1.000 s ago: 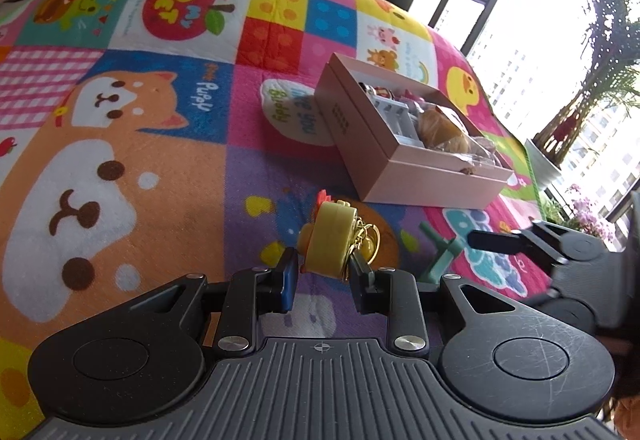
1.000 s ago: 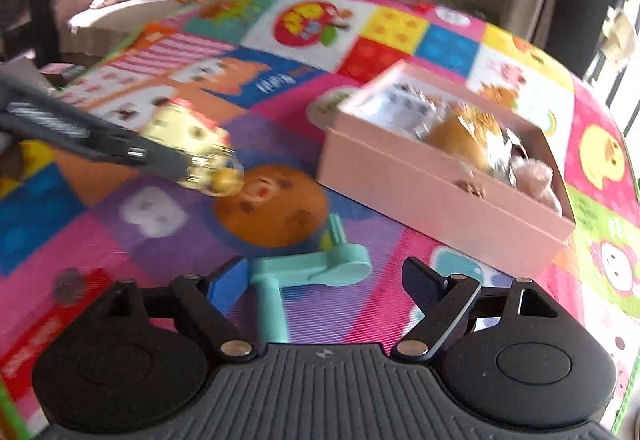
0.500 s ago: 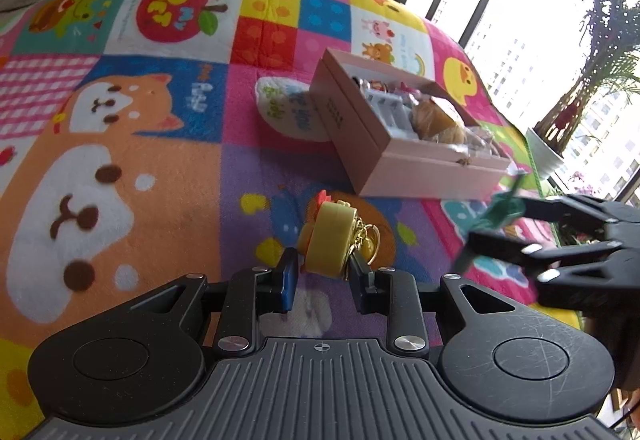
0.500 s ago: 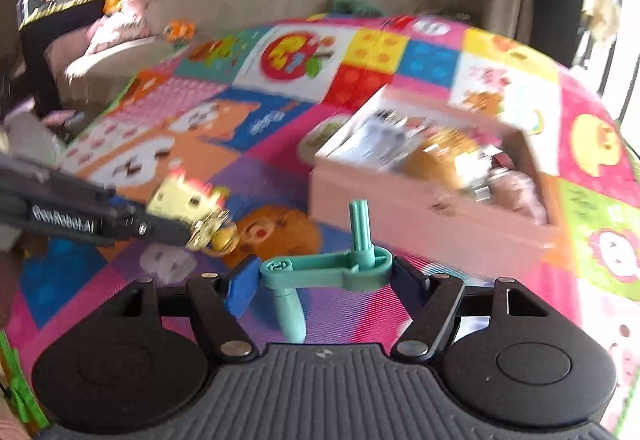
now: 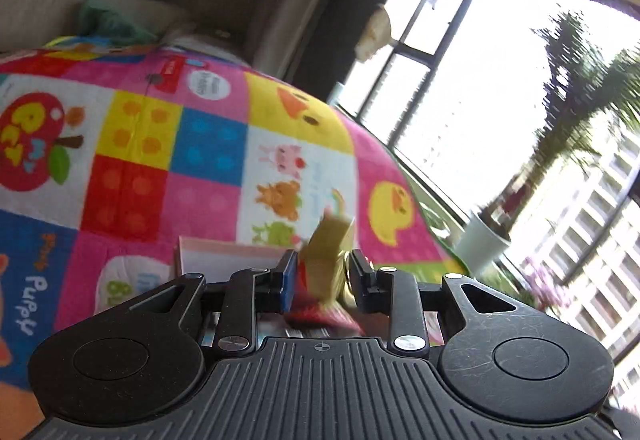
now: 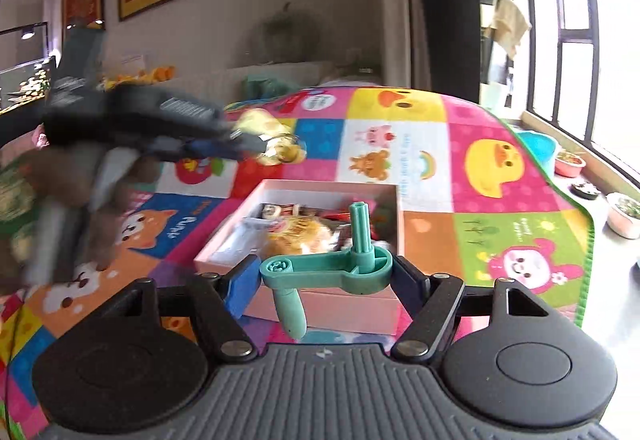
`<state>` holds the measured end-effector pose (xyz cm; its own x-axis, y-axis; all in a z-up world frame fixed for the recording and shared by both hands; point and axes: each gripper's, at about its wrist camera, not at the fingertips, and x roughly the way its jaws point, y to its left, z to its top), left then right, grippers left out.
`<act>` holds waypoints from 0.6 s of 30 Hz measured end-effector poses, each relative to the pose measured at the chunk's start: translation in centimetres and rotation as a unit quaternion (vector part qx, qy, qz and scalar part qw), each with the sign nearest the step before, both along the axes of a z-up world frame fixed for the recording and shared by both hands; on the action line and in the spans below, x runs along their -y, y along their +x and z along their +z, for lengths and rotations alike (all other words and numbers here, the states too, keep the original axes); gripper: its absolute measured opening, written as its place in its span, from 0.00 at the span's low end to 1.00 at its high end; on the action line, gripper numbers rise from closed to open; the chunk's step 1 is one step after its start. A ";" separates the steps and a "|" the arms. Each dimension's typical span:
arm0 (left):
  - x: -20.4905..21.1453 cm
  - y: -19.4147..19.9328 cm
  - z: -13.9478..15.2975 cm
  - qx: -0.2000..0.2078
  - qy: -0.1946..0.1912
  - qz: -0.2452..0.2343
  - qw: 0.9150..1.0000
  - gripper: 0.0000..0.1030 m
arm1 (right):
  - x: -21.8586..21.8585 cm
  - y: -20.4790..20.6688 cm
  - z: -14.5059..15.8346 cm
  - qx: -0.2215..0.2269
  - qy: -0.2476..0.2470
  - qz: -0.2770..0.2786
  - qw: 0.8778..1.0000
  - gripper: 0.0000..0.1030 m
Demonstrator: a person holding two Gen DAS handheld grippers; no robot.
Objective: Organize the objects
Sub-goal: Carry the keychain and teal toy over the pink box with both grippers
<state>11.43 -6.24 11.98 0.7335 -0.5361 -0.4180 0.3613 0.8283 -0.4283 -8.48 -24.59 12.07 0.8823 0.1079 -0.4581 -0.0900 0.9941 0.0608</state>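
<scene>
We held a yellow keychain toy (image 5: 326, 260) in our left gripper (image 5: 323, 276) and a teal plastic crank (image 6: 326, 270) in our right gripper (image 6: 322, 276); both could collide above the crowded pink cardboard box (image 6: 320, 306).

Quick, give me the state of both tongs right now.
Left tongs: shut on the yellow keychain toy, lifted off the mat.
Right tongs: shut on the teal crank handle, held above the pink box.

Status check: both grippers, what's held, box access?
Left gripper shut on yellow keychain toy, lifted. Right gripper shut on teal plastic crank handle, near open pink cardboard box. Nothing blocking the box.
</scene>
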 end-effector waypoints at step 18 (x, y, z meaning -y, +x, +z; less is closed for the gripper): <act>-7.2 -6.9 -5.0 -0.030 0.065 0.007 0.997 0.31 | -0.9 12.0 1.4 -0.031 0.069 0.009 0.997 0.69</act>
